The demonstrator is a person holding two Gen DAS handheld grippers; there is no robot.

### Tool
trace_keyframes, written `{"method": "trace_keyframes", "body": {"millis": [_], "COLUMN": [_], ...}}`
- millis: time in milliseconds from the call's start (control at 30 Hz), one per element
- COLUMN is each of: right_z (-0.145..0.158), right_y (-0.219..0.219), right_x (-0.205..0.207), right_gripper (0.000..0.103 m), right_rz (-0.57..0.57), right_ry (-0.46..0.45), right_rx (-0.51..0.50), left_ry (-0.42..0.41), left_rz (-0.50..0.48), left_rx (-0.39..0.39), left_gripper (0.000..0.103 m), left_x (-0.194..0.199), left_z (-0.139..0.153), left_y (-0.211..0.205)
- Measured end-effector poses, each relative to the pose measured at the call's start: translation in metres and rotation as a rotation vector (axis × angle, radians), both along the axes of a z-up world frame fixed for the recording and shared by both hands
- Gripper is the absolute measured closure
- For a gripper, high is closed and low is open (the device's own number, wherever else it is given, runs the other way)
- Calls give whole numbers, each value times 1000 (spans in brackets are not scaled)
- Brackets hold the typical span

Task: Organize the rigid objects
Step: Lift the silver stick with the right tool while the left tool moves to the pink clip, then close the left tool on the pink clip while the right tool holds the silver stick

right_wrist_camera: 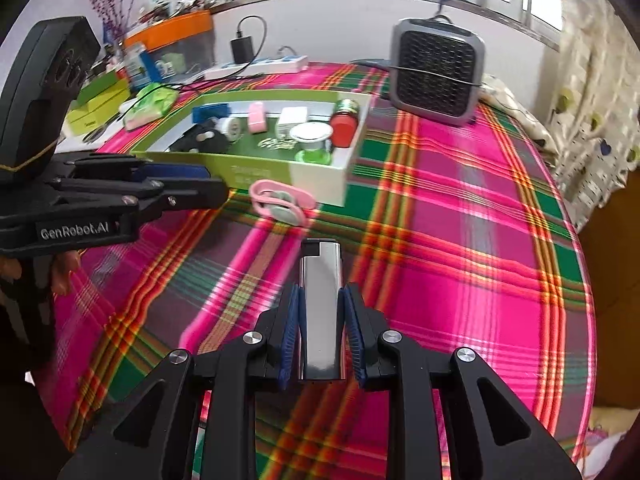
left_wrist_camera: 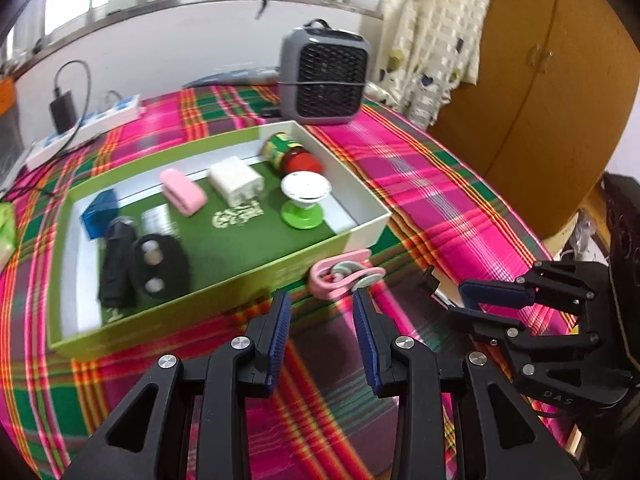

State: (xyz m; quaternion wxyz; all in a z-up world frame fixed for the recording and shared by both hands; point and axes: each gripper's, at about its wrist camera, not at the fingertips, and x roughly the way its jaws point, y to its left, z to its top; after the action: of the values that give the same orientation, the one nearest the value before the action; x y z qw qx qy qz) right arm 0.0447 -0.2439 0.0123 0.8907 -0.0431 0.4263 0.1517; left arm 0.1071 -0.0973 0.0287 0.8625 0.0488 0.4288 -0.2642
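A green box on the plaid cloth holds several small objects: a red-lidded jar, a white adapter, a pink case, a white-and-green stand and black items. A pink clip lies on the cloth just outside the box's near wall. My left gripper is open and empty, just short of the clip. My right gripper is shut on a silver lighter and holds it above the cloth.
A grey fan heater stands behind the box. A white power strip with a black charger lies at the back left. More boxes and clutter sit at the far left. A wooden cupboard stands at the right.
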Motion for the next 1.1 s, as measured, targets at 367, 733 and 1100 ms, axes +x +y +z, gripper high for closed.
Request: {"method": "trace_keyframes", "body": {"millis": [367, 733, 1100], "right_z": [-1, -1, -4], "right_y": [-18, -28, -31], "right_x": [2, 2, 2], "right_gripper": [79, 78, 78], "right_rz": [-48, -71, -76], "right_ry": [1, 1, 9], "right_rx": [14, 24, 24], "left_ry": [21, 6, -17], "left_rz": [-21, -125, -115], "left_rx": [22, 34, 71], "left_gripper": [67, 67, 66], "left_x": [14, -8, 5], "left_z": [-11, -9, -9], "left_y": [-20, -38, -45]}}
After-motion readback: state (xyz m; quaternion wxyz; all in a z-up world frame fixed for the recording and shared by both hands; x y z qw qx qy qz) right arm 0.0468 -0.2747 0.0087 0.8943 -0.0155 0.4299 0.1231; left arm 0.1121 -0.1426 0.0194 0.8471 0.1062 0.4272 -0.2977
